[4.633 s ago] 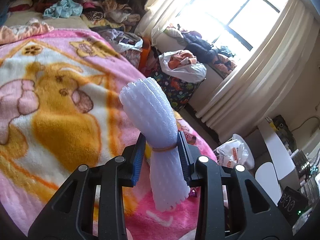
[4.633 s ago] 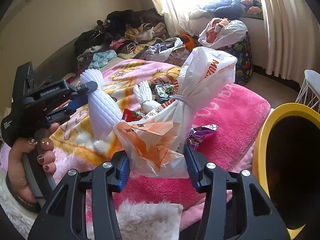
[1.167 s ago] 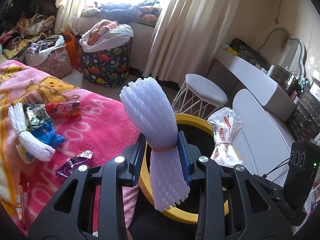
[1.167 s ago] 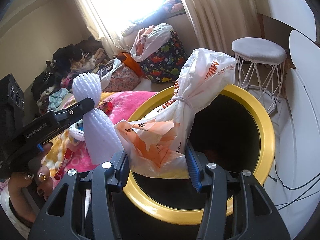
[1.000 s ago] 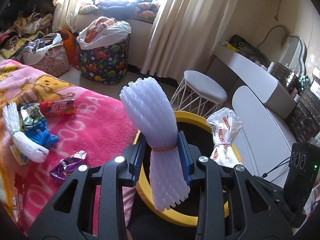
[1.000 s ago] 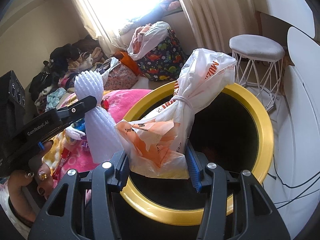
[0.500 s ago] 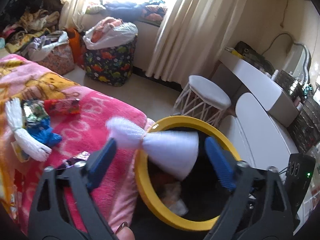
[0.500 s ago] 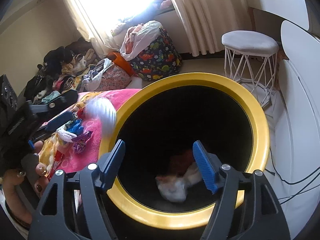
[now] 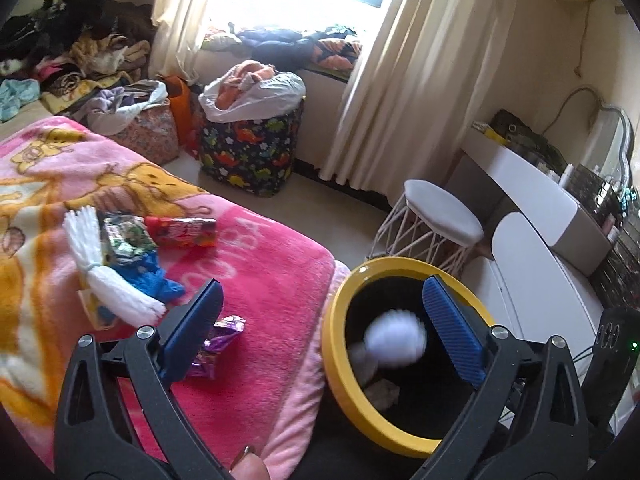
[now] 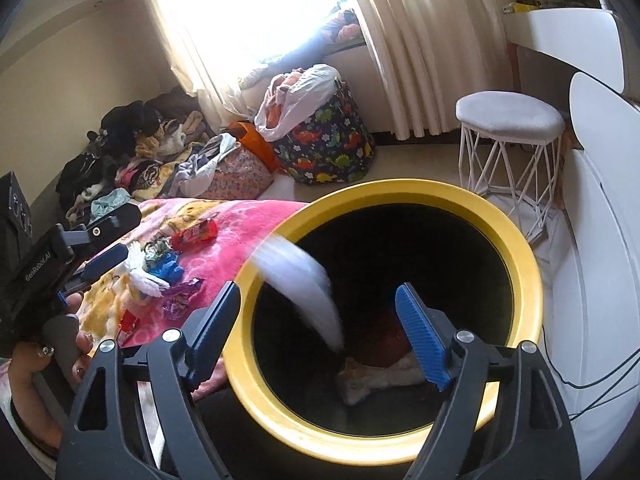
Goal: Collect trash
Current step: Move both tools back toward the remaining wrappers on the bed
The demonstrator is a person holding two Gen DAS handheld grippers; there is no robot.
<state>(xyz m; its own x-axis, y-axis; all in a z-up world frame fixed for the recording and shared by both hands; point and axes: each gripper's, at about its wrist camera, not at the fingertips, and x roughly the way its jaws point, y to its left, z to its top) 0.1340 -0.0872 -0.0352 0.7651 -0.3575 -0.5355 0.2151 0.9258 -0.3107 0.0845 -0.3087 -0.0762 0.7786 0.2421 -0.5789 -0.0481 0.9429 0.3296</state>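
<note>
A black bin with a yellow rim stands beside the bed. A white foam net bundle, blurred, is falling into it. The knotted plastic bag lies at the bin's bottom. My left gripper is open and empty over the bin's edge; it also shows in the right wrist view. My right gripper is open and empty above the bin. On the pink blanket lie another white foam bundle, a red wrapper, a blue piece, a green wrapper and a purple wrapper.
A white stool stands behind the bin. A dinosaur-print hamper sits under the window. Clothes are piled at the far left. A white desk runs along the right.
Both grippers opened. The plastic bag dropped from the right gripper into the bin, and the foam bundle left the left gripper and is falling into the bin.
</note>
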